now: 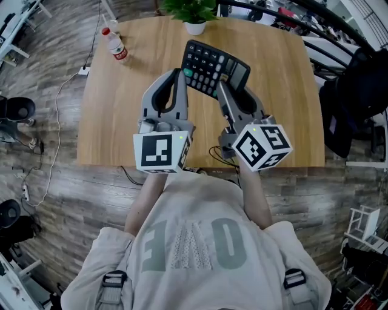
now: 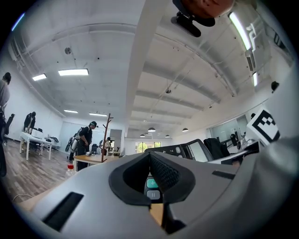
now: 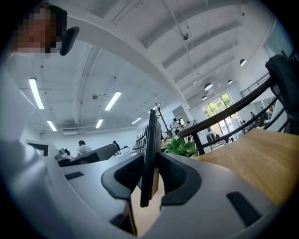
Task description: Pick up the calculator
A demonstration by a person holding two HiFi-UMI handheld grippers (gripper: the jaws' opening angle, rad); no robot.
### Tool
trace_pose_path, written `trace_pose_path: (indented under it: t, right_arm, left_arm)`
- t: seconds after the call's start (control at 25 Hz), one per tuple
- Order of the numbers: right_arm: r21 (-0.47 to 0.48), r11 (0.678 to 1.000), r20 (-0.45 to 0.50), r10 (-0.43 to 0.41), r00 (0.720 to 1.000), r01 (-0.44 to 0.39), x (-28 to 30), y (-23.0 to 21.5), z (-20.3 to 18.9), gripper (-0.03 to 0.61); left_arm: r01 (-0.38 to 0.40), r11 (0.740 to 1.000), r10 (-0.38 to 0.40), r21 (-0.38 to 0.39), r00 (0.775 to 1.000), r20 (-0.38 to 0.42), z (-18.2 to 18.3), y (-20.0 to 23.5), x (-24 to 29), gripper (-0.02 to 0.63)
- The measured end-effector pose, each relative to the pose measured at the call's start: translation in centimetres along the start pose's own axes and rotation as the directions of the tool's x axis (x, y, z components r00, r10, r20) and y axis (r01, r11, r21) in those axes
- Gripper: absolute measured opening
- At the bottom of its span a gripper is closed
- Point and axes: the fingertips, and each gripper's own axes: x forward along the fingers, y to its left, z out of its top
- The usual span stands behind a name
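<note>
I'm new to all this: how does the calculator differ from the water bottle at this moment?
The calculator is dark, flat and keyed; the bottle is clear with a red cap. The calculator is clamped edge-on in the right tool, tilted above the table; the bottle stands untouched on it, near the far left corner. Both are over the same wooden table.

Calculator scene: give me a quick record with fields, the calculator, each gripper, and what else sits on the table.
calculator: held above the wooden table, tilted
right gripper: shut on the calculator's edge
left gripper: jaws together, beside the calculator
also on table: red-capped plastic bottle, potted plant
</note>
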Motion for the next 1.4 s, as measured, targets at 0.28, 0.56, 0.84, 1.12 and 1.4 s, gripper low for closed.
trace_pose_path:
  t: [0.28,0.56,0.84,1.12,1.4]
  right_arm:
    - [-0.127,0.985,0.047,-0.111,0.993,0.117,-2.0,1.4,0.5,0.114]
    - [-0.154,0.975,0.050,-0.151,0.987,0.157,-2.7,1.0,0.4,0.114]
    - [-0.155,0.974,0.045,-0.160,0.986,0.165,-2.8,0.9,0.5,0.112]
    - [-0.174,0.969,0.045,-0.169,0.985,0.174,-2.7,0.8,0.4,0.094]
    - [-0.186,0.968,0.044,-0.162,0.986,0.168,-2.7,1.0,0.6,0.087]
  left_arm:
    - [0.015,1.000,-0.015,0.002,1.000,0.003,0.2,0.5,-0.9,0.009]
    - [0.018,1.000,-0.018,0.003,1.000,0.005,0.1,0.5,-1.2,0.009]
    - [0.015,1.000,-0.015,0.001,1.000,-0.001,-0.1,0.6,-1.2,0.009]
    - [0.005,1.000,-0.005,-0.007,1.000,-0.002,-0.4,1.2,-1.1,0.009]
    - [0.012,1.000,-0.012,-0.009,1.000,-0.002,-0.4,0.8,-1.0,0.009]
